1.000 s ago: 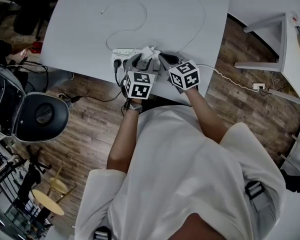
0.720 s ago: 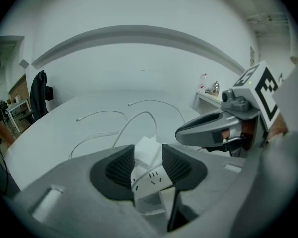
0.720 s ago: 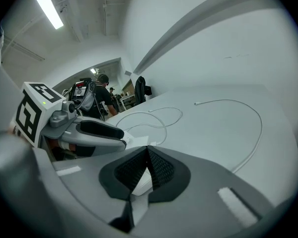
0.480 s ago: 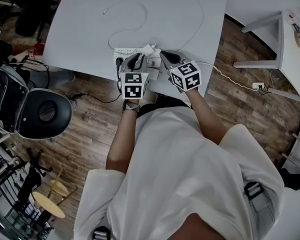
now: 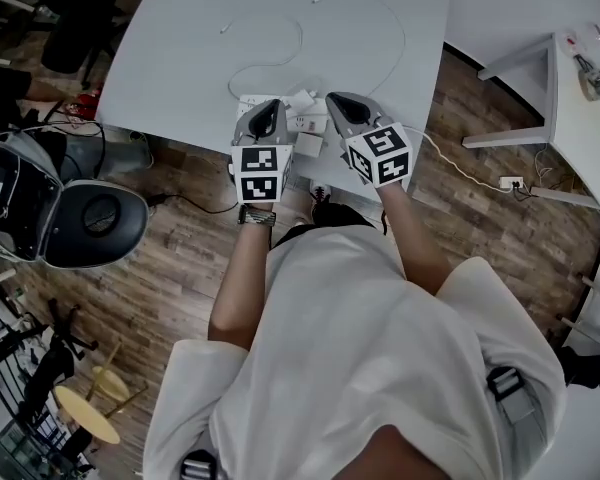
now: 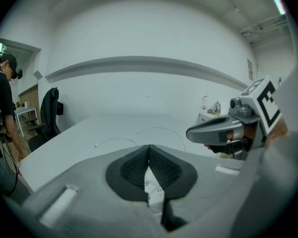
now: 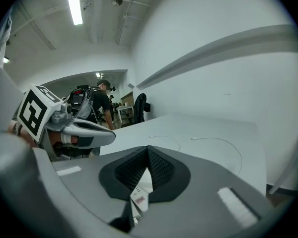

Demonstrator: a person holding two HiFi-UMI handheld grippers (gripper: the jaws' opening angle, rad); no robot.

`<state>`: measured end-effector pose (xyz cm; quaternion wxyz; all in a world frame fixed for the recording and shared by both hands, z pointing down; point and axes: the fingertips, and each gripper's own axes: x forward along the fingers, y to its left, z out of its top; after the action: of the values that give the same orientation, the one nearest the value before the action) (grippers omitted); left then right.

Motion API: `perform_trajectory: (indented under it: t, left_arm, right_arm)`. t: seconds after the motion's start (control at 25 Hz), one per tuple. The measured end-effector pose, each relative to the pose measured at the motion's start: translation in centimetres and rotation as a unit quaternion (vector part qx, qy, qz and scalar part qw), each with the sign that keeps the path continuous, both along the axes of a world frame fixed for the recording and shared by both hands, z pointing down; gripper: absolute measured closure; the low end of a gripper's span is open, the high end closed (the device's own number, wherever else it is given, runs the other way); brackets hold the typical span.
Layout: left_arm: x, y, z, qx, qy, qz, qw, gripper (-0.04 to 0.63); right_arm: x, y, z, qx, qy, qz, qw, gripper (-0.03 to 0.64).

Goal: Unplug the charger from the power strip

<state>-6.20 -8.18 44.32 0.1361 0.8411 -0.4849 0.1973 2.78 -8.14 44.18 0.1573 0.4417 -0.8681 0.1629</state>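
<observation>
Over the near edge of the white counter [image 5: 180, 48] I hold both grippers side by side above the power strip [image 5: 292, 121], each pointing forward and a little downward.

On my left gripper [image 5: 263, 113] the fingers [image 6: 131, 168] have just been closing. They now stand together, the dark ribbed pads meeting at the tips with nothing between them. Through the slit below them I see only a bit of the white strip lying on the counter underneath.

On my right gripper [image 5: 342, 103] the fingers [image 7: 161, 170] are pressed together in the same way and hold nothing. A scrap of white with a small red mark shows through the gap beneath them, lying lower down and not gripped.

The strip lies across the counter close to its near edge, between and just ahead of my two grippers. The charger [image 5: 301, 100], a small white block, sits at the strip's right end on its far side, just beside my right fingertips and apart from them. I cannot tell whether its prongs are in a socket.

A thin white cable [image 5: 280, 60] loops away over the counter to a loose end at the far left, and a second cable [image 5: 398, 43] arcs round on the right. A small pale square piece [image 5: 308, 145] lies on the counter between my grippers, nearer to me than the strip.

A black office chair [image 5: 90, 230] stands on the wooden floor [image 5: 180, 268] to my left. Beyond the counter, the left gripper view shows a person in dark clothes [image 6: 1, 118].
</observation>
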Motion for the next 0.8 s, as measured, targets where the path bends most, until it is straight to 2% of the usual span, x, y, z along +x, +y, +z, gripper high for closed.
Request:
perform_trajectory:
  t: [0.32,0.8]
  left_arm:
    - [-0.7,0.7,-7.9,0.094,-0.017,0.012,0.9954,0.591]
    - [-2.7,1.1,-20.5,0.218,-0.014,0.015,0.9758,0.591]
  right_arm:
    - [-0.1,0.8,-7.7,0.073,0.013,0.015,0.997,0.614]
    - [-0.4,1.3,-21.6,0.202,0.008,0.036,0.979,0.614]
